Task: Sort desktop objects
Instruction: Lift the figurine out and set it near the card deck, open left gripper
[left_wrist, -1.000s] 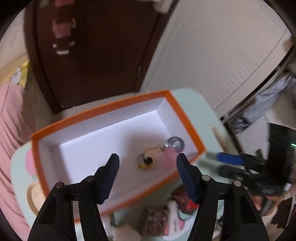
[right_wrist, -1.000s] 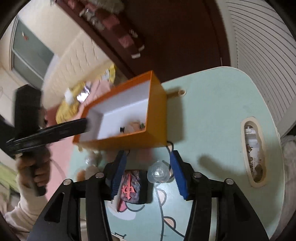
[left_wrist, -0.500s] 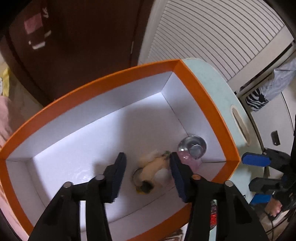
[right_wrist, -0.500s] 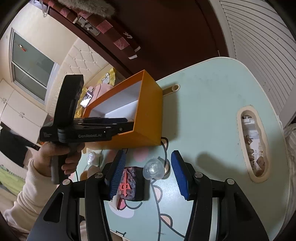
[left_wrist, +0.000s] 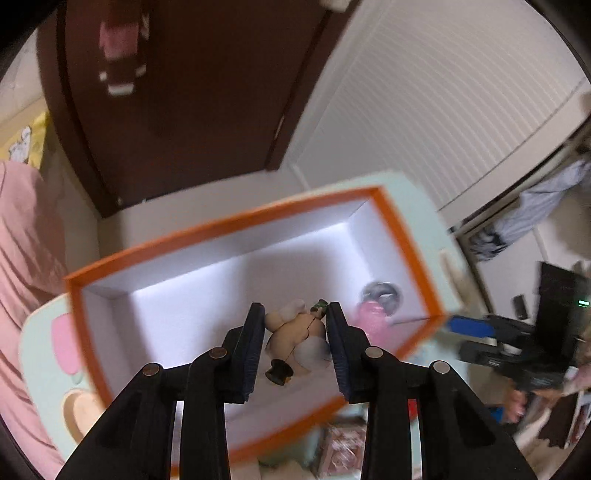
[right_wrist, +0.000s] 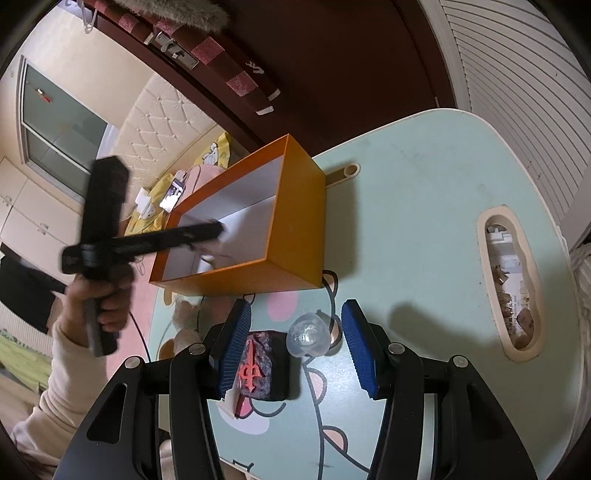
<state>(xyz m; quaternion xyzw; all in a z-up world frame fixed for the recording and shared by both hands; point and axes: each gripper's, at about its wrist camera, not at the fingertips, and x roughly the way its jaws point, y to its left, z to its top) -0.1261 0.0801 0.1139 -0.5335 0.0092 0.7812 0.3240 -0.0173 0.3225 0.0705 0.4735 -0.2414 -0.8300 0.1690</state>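
An orange box (left_wrist: 402, 236) with a white inside stands on the pale green table (right_wrist: 424, 206); it also shows in the right wrist view (right_wrist: 295, 221). My left gripper (left_wrist: 295, 332) is shut on a beige plush keychain (left_wrist: 291, 330) and holds it over the box. A pink bottle with a silver cap (left_wrist: 376, 302) lies in the box's right corner. My right gripper (right_wrist: 295, 338) is open above the table, around a clear round dome (right_wrist: 308, 334) and a dark block with a red figure (right_wrist: 260, 363).
The table has a cartoon bear print and an oval slot (right_wrist: 511, 280) with small items at the right. More small objects (left_wrist: 343, 446) lie in front of the box. A dark door and a white ribbed wall stand behind.
My left gripper closed on the plush keychain inside the box and has lifted it back and up. My right gripper has stayed open over the dome and dark block.
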